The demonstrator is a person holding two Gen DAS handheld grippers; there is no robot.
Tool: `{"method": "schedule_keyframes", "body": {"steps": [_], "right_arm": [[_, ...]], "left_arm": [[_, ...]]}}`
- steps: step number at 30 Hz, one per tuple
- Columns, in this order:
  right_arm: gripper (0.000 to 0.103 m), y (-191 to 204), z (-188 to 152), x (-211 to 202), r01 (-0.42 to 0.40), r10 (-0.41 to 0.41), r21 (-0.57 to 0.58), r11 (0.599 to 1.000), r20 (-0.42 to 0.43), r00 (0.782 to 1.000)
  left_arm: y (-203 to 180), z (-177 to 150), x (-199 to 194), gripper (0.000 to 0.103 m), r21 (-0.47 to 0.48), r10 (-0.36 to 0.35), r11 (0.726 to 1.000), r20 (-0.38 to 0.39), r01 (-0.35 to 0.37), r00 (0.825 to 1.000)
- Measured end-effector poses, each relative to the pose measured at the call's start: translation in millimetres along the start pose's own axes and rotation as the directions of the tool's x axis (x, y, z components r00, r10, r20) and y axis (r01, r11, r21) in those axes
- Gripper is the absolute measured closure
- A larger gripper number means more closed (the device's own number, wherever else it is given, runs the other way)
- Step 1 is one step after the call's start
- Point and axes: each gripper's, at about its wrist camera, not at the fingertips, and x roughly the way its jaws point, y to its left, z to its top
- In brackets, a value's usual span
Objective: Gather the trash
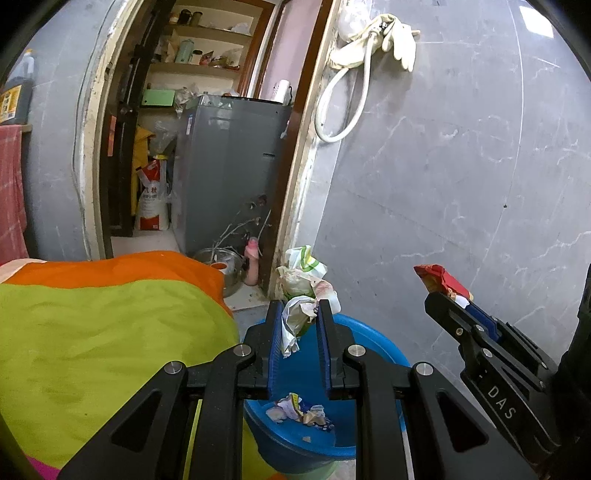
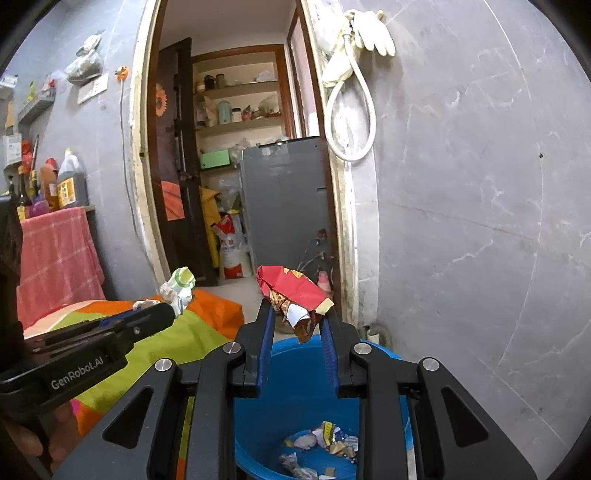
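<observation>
Blue bin (image 1: 364, 338): near rim hidden beneath the left gripper (image 1: 298, 308).
Shelf items (image 2: 236, 110): beyond the right gripper (image 2: 298, 314), too small to identify.

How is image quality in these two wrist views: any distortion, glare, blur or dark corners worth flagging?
Left wrist view: strong fisheye bends the door frame, the corners are vignetted black, a bright ceiling reflection shows on the wall tile, and the crumpled white wrapper in the left gripper is sharp.
Right wrist view: same bowing and dark corners, even light, and the red wrapper in the right gripper is crisp.

Crumpled white-green wrapper (image 1: 301, 291) and red snack wrapper (image 2: 291, 291) held above blue bucket (image 2: 295, 376); paper scraps (image 2: 321, 443) inside.
</observation>
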Motion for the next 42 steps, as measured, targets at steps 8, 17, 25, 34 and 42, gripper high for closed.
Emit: {"method": "schedule_keyframes", "body": {"steps": [8, 17, 25, 34, 42], "right_arm": [[0.077, -5.9, -2.9, 9.9, 0.018, -0.018, 0.009, 1.0, -0.024, 1.0], [0.066, -20.6, -1.7, 22.4, 0.041, -0.039, 0.06, 0.997, -0.043, 0.998], [0.046, -31.3, -1.9, 19.1, 0.066, -0.064, 0.097, 0.993, -0.025, 0.998], [0.015, -44.8, 4.3, 2.2, 0.123, -0.129, 0.126, 0.984, 0.038, 0.991], [0.0, -47.7, 4.9, -9.6, 0.141, -0.15, 0.124, 0.982, 0.072, 0.986]], "left_arm": [[0.0, -2.4, 17.3, 0.088, -0.005, -0.004, 1.0, -0.036, 0.004, 0.999], [5.8, -2.5, 35.0, 0.084, -0.038, -0.004, 0.999, -0.085, 0.0, 0.996], [11.7, -2.7, 35.9, 0.064, -0.065, 0.006, 0.998, -0.094, -0.012, 0.996], [27.5, 5.4, 14.5, 0.016, -0.116, 0.074, 0.99, -0.018, -0.076, 0.997], [41.1, 12.6, -4.1, 0.006, -0.113, 0.158, 0.982, 0.035, -0.153, 0.987]]}}
